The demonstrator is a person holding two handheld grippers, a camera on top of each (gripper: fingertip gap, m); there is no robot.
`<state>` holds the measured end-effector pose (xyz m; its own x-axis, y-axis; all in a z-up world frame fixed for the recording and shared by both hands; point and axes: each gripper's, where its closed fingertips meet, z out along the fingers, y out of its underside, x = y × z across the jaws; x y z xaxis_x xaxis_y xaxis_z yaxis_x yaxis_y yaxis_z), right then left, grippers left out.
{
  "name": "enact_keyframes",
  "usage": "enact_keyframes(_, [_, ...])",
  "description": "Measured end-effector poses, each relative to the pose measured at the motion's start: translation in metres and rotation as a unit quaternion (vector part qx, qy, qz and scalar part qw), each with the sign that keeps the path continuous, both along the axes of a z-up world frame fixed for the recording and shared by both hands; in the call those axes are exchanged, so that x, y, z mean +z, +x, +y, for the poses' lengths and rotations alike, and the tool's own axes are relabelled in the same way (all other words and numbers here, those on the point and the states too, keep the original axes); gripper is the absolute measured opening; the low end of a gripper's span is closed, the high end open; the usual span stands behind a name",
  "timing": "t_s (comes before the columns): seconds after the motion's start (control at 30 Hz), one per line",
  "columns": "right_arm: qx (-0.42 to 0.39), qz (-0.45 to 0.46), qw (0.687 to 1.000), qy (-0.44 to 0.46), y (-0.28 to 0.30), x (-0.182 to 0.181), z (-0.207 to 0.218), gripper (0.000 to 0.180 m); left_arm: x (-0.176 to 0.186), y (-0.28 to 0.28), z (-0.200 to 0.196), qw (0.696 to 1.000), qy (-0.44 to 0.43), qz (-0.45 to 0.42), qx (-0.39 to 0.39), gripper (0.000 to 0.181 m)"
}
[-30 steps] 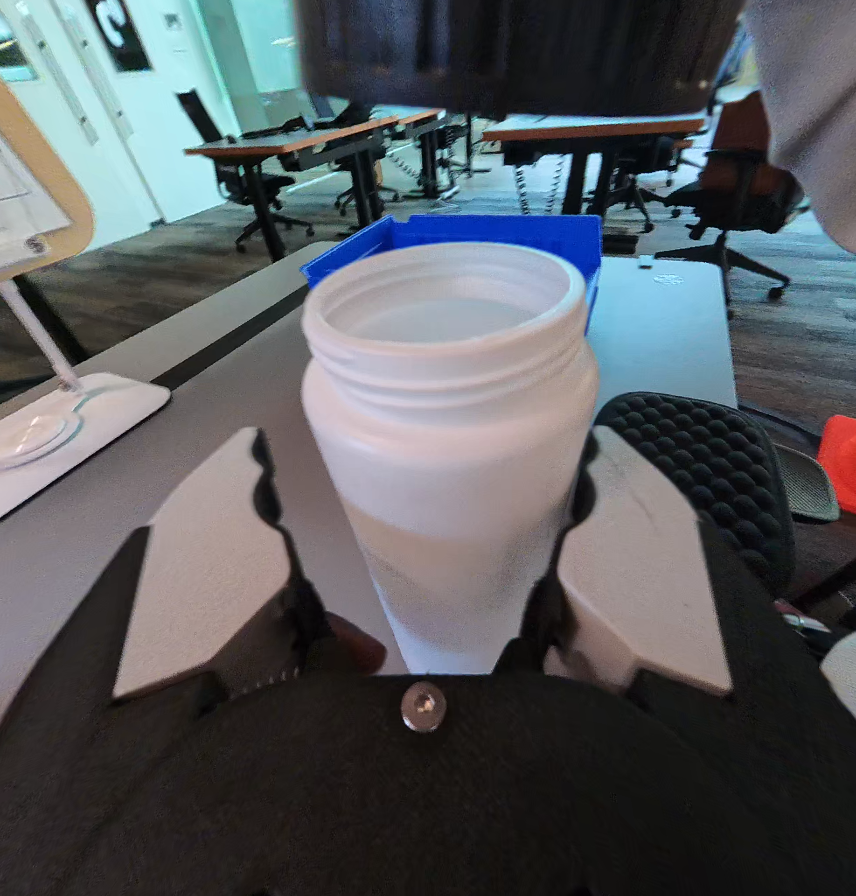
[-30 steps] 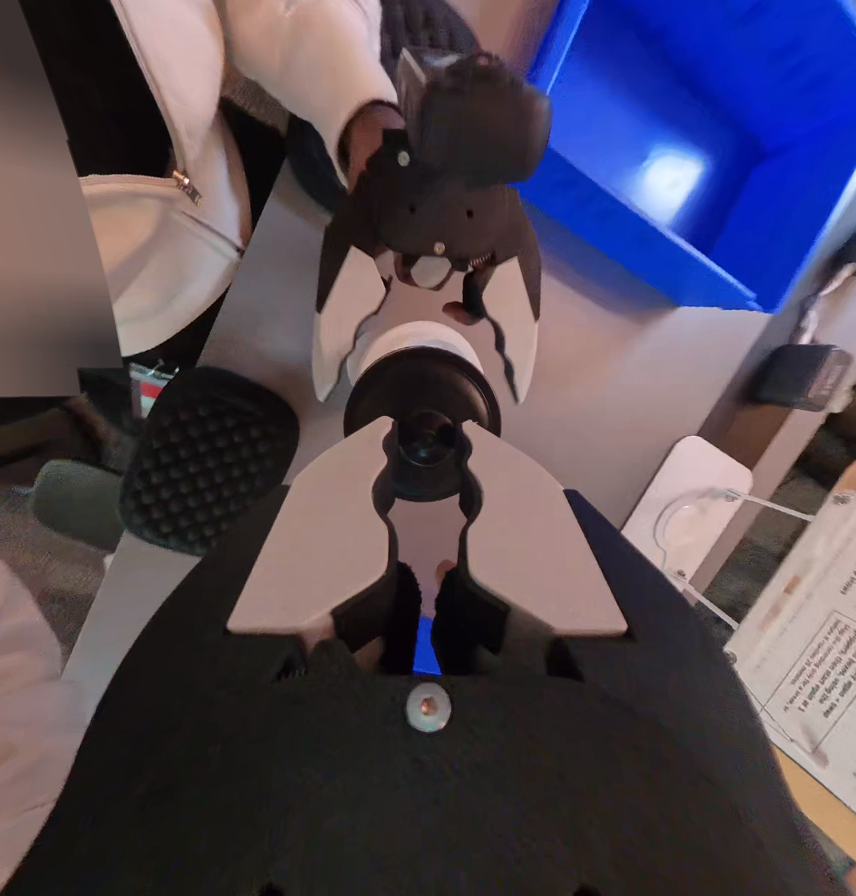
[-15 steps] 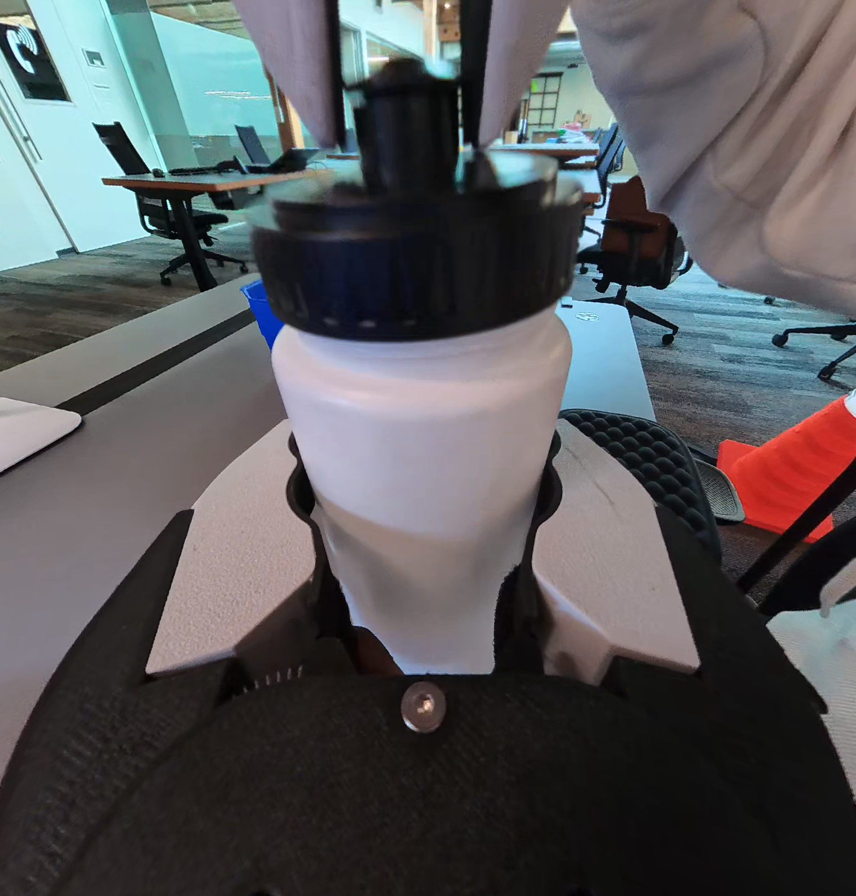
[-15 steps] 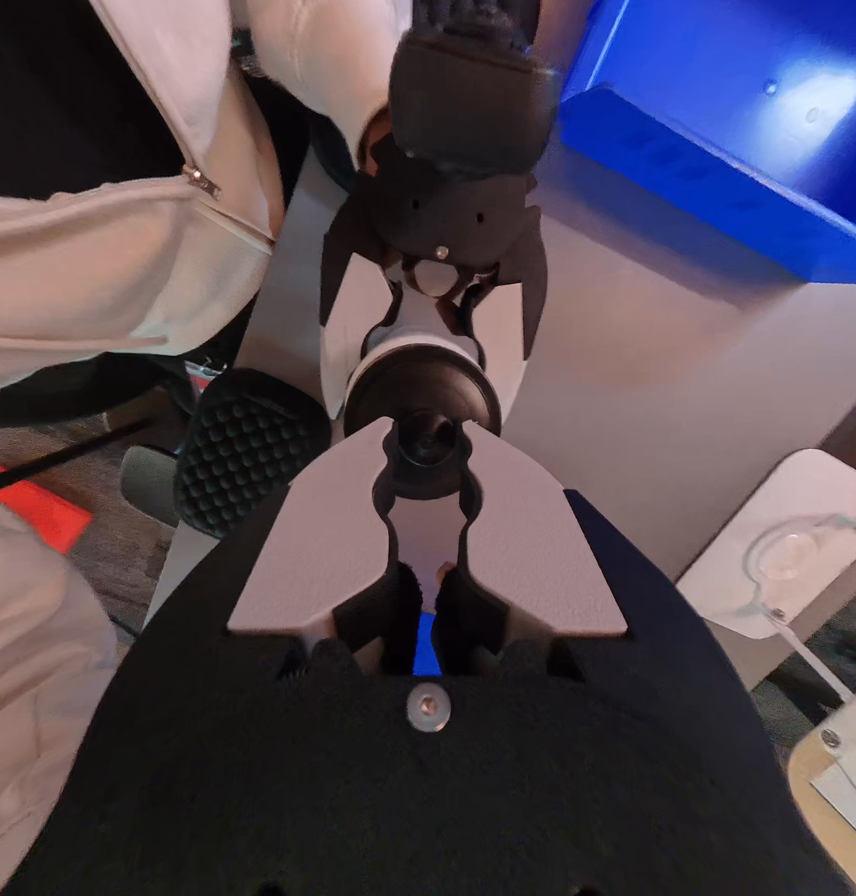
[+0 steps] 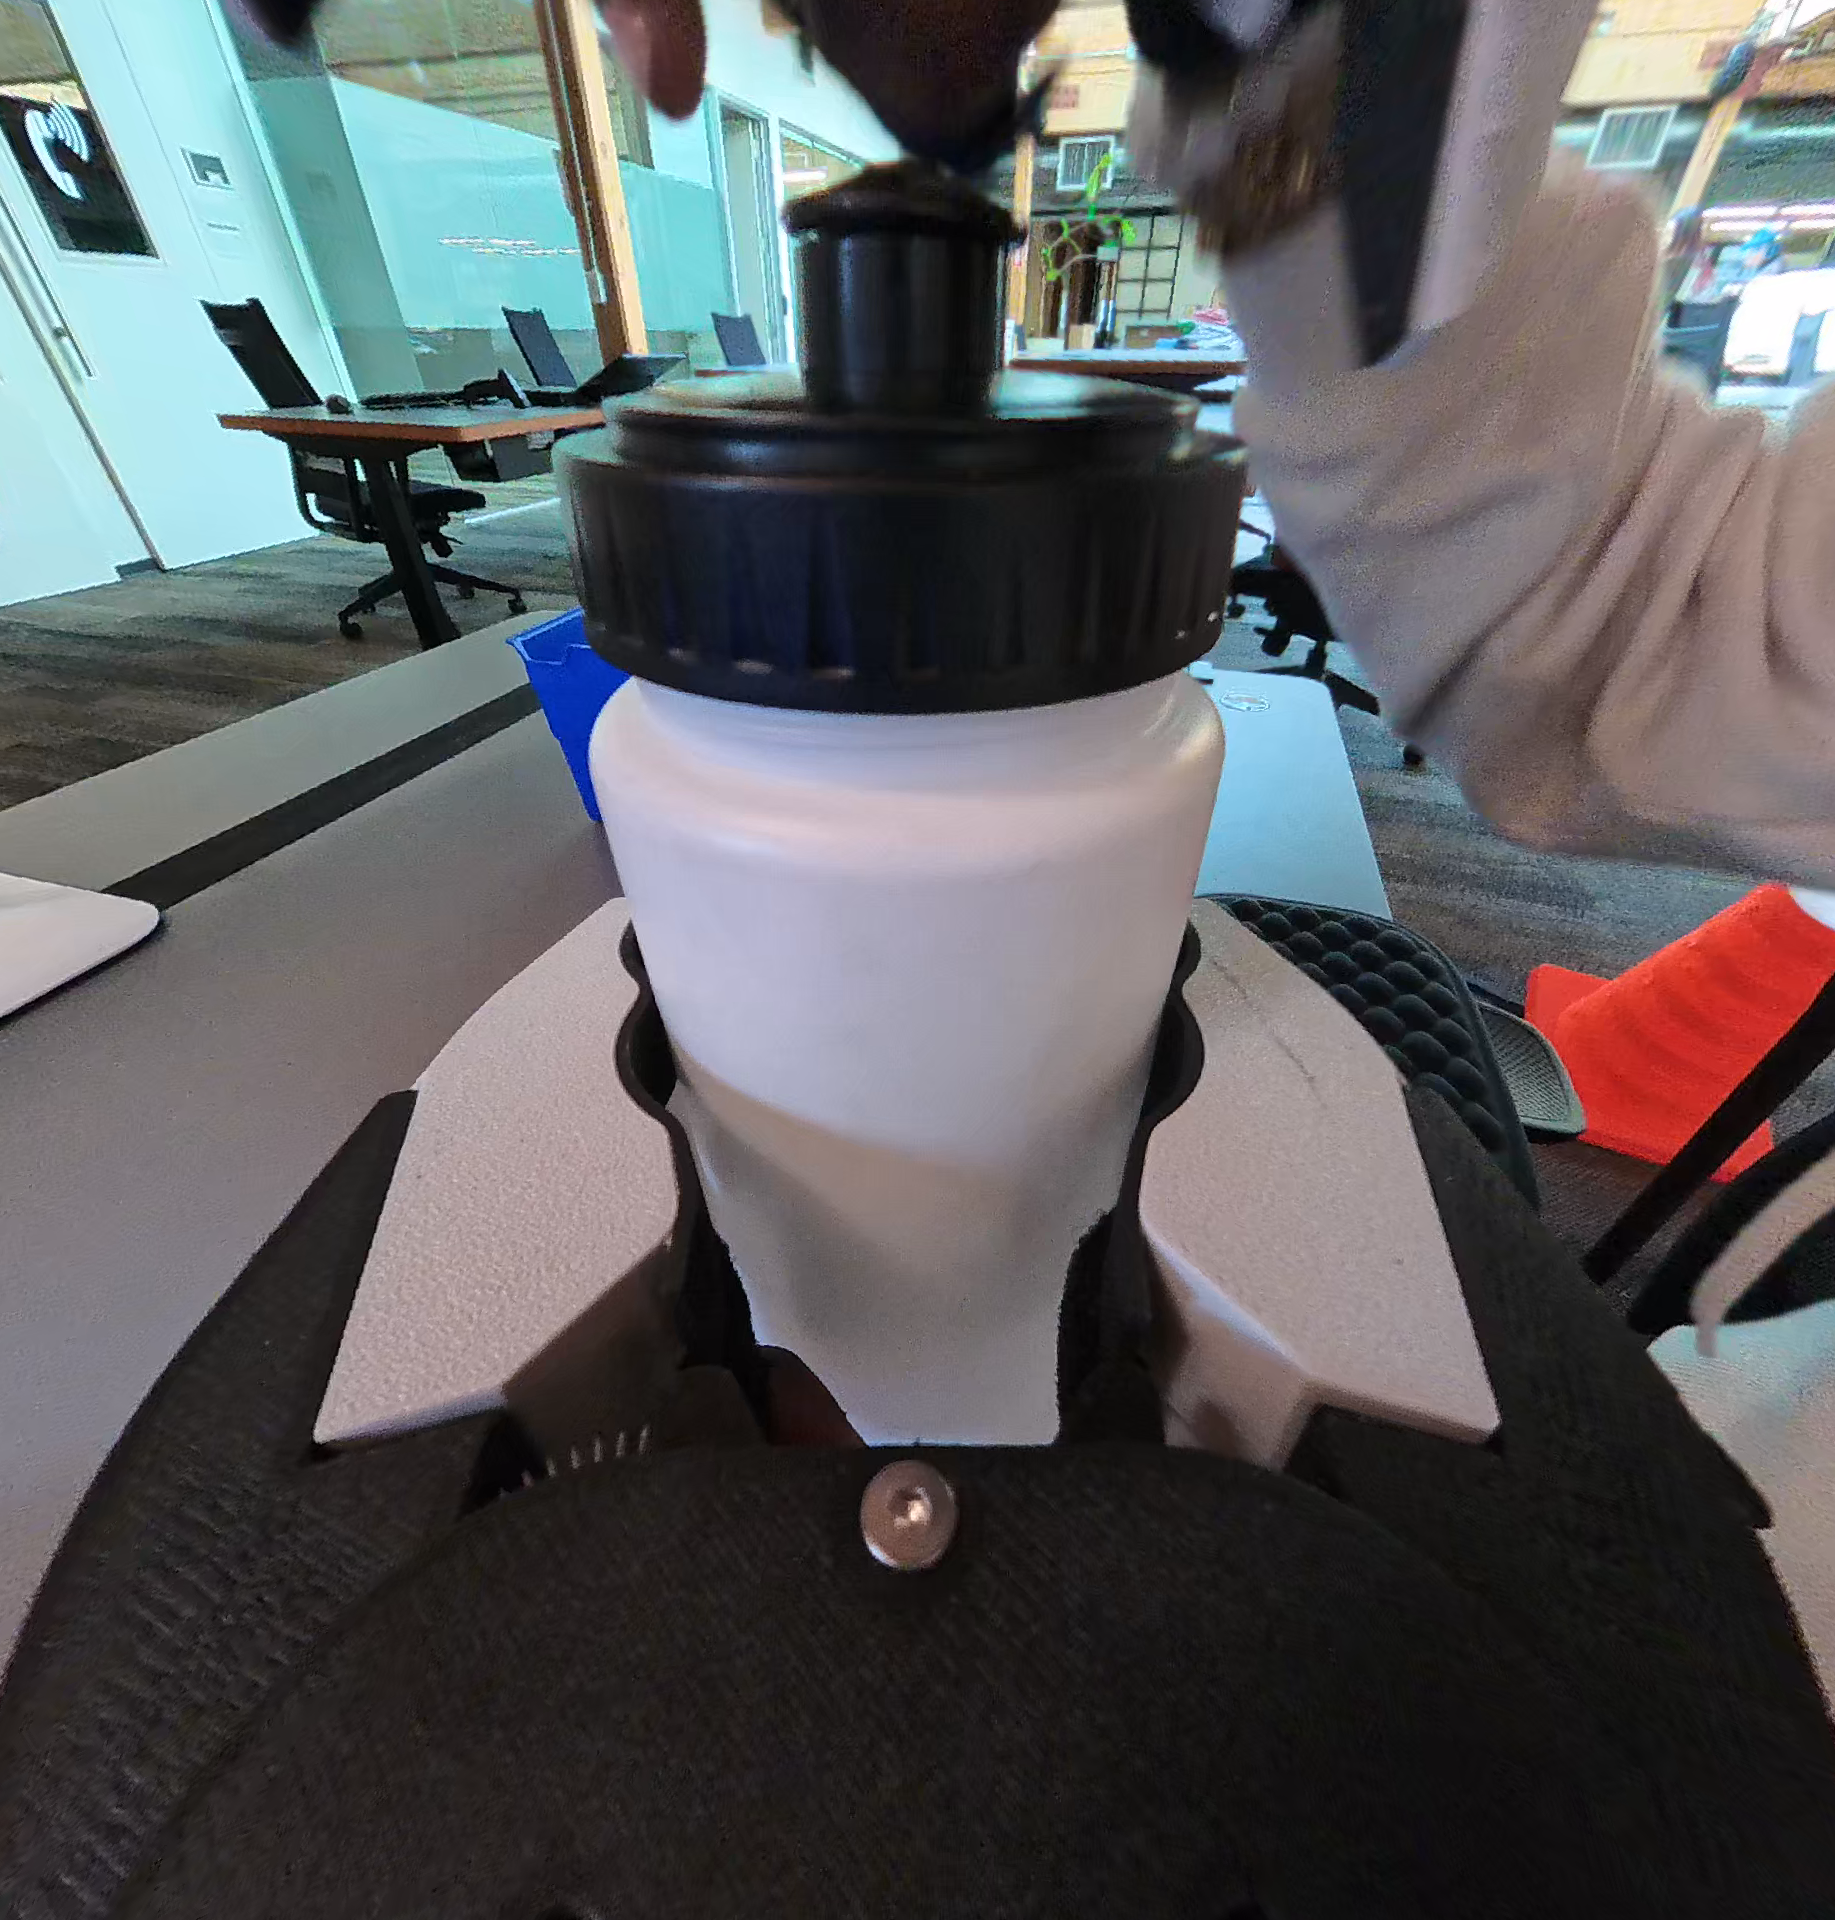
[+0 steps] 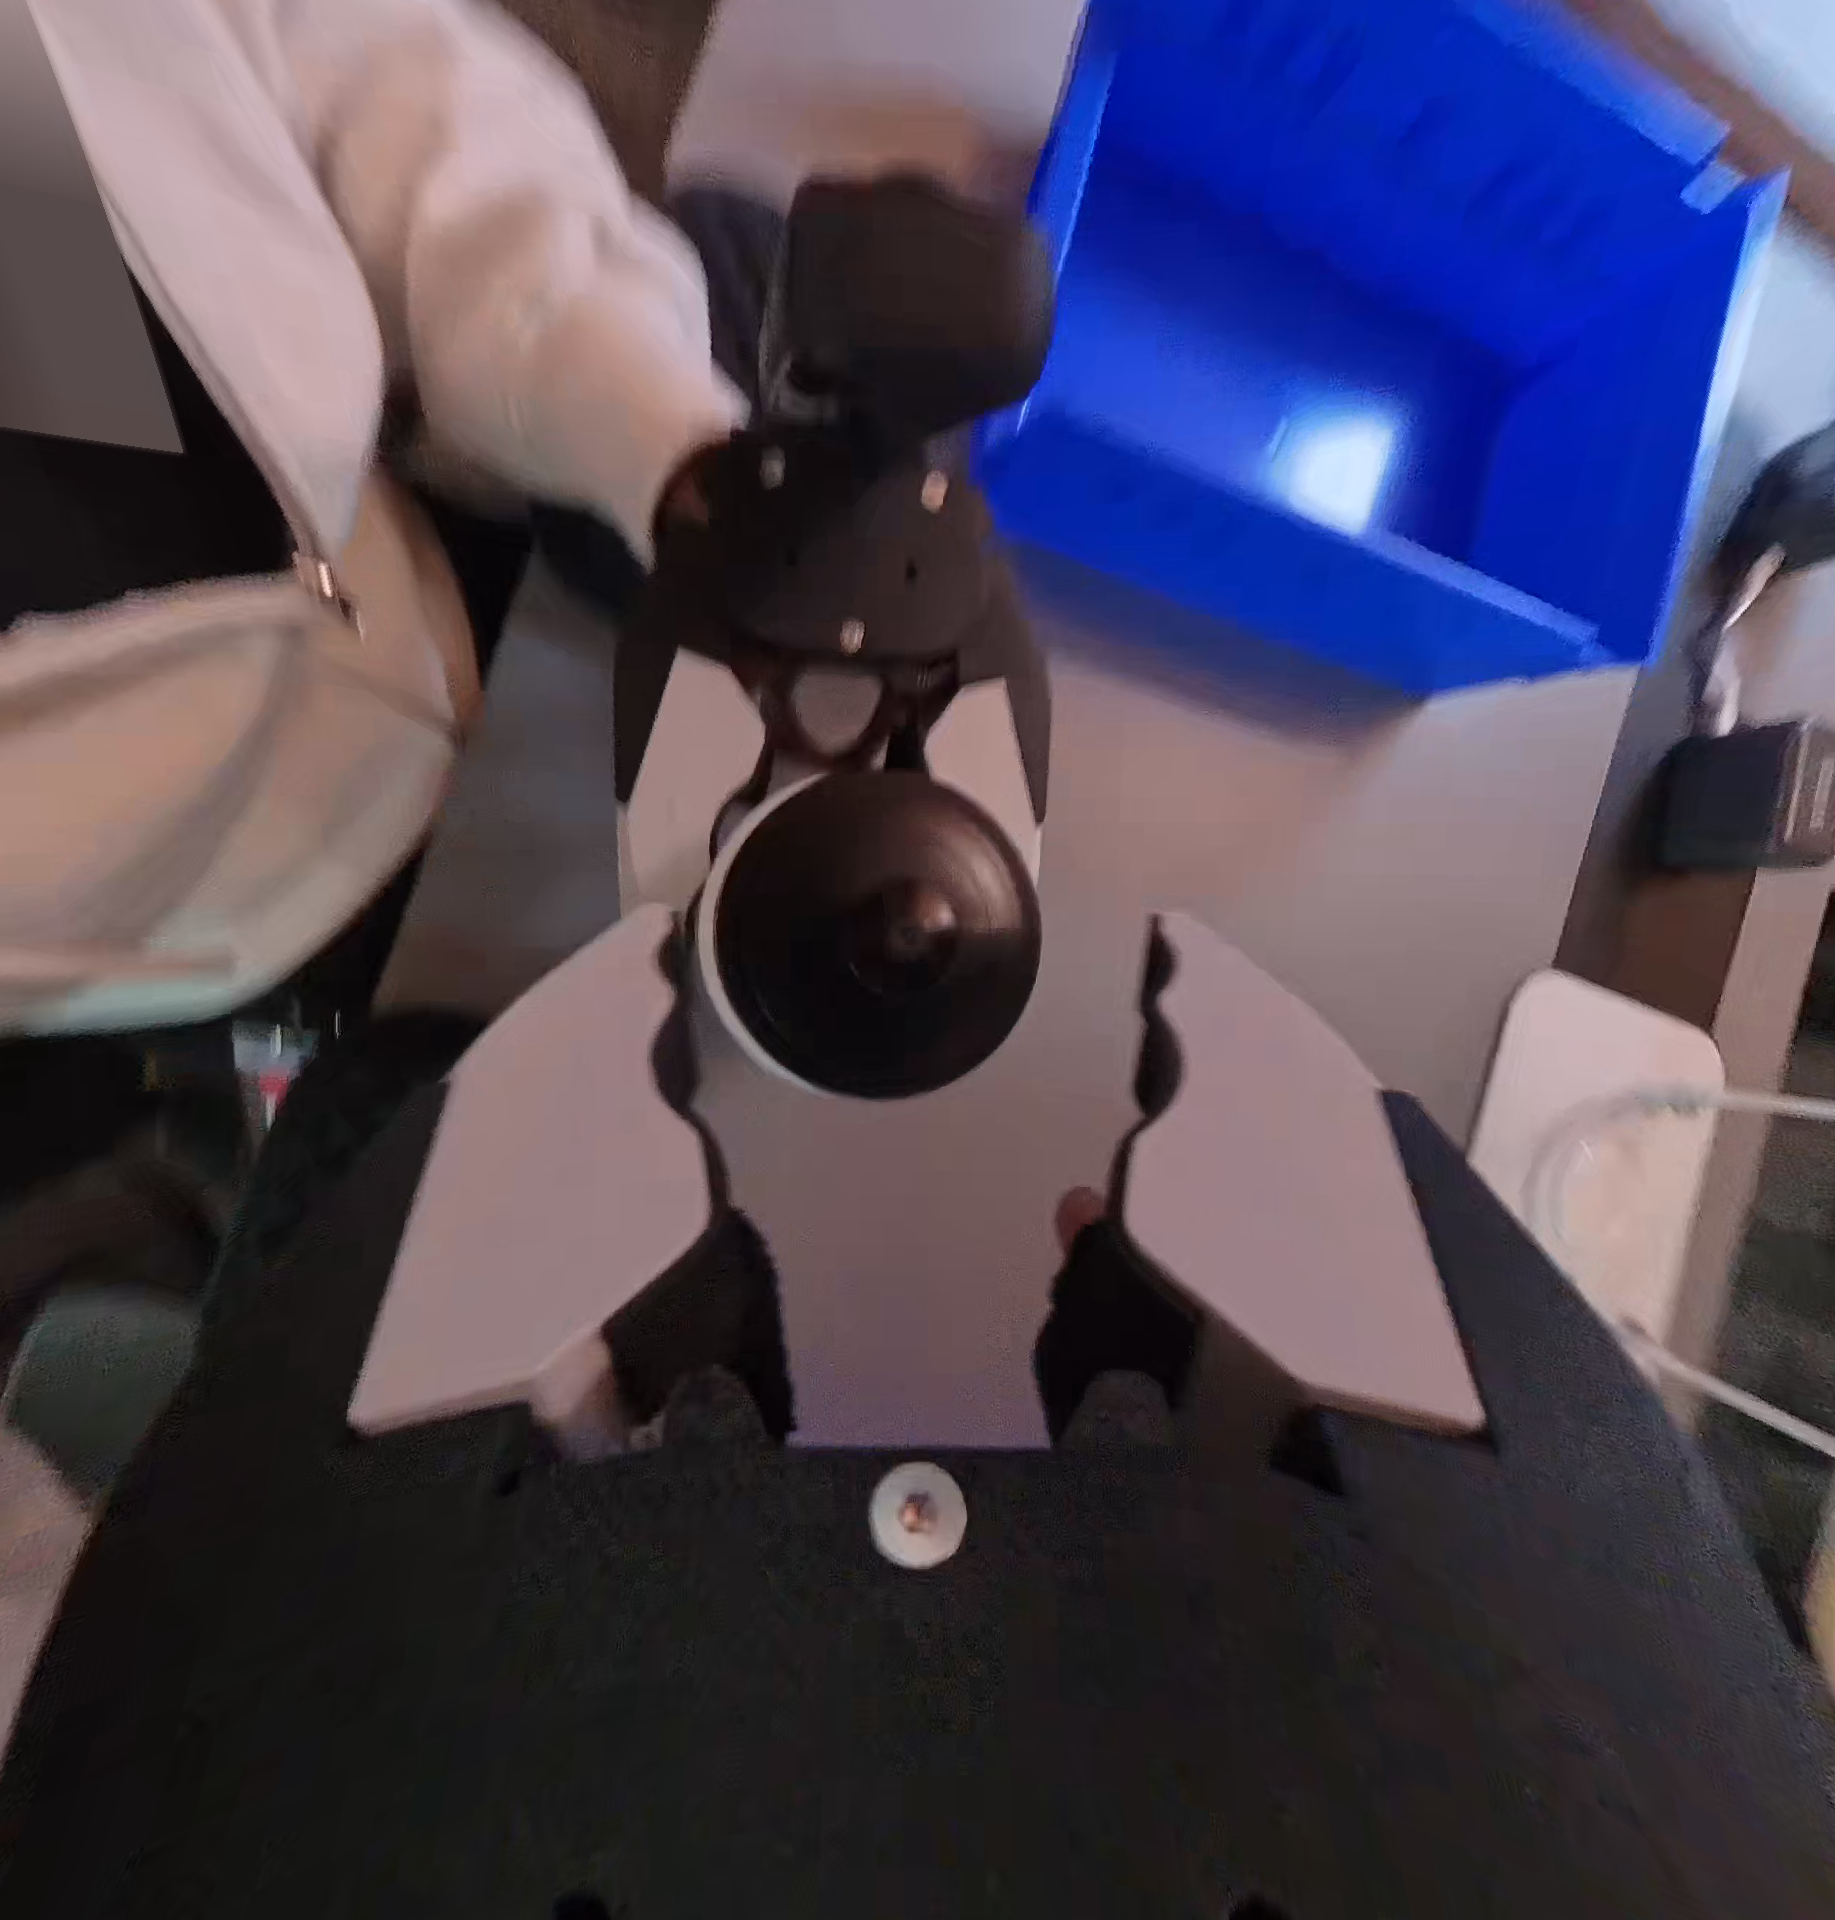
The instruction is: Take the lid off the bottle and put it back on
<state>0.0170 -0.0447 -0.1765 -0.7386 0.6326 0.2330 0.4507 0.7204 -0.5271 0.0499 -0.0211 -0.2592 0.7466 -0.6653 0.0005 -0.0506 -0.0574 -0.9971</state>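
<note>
Since half a second before, we had spread our right claw (image 6: 908,1039) off the lid's spout and drawn it back. The black lid (image 5: 897,561) sat on the white bottle (image 5: 908,935), which our left claw (image 5: 908,1049) clamped upright above the grey worktop (image 5: 217,1039).

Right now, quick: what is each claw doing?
Left claw: closed on the white bottle.
Right claw: open, holding nothing, above the black lid that sits on the bottle.
</note>
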Motion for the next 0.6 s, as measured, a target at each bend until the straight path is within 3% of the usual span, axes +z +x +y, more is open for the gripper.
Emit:
enact_keyframes(0.07, [-0.007,0.081,0.988,-0.129,-0.008,0.002,-0.004,0.106,0.0,0.0,0.0,1.0,0.0,-0.003,-0.003,0.092])
enact_keyframes(0.13, [-0.014,0.124,0.966,-0.227,-0.012,-0.01,-0.003,0.109,0.0,0.001,0.0,1.0,0.001,0.0,-0.007,0.092])
enact_keyframes(0.2, [-0.019,0.142,0.949,-0.28,-0.012,-0.023,-0.005,0.099,0.0,0.002,0.0,1.0,0.003,0.002,-0.008,0.092])
enact_keyframes(0.27, [-0.002,0.161,0.933,-0.323,-0.009,-0.022,-0.012,0.076,0.0,0.001,0.0,1.0,0.002,-0.003,-0.006,0.092])
enact_keyframes(0.4, [-0.079,0.202,0.918,-0.332,-0.016,-0.022,-0.013,0.076,0.0,-0.002,0.0,1.0,0.001,-0.007,0.003,0.092])
enact_keyframes(0.5, [-0.202,0.254,0.894,-0.307,-0.018,-0.022,-0.008,0.076,0.0,-0.003,0.001,1.0,0.001,-0.006,0.013,0.092])
enact_keyframes(0.6, [-0.332,0.307,0.852,-0.264,-0.014,-0.021,-0.002,0.076,0.0,-0.001,0.001,1.0,0.003,0.002,0.013,0.092])
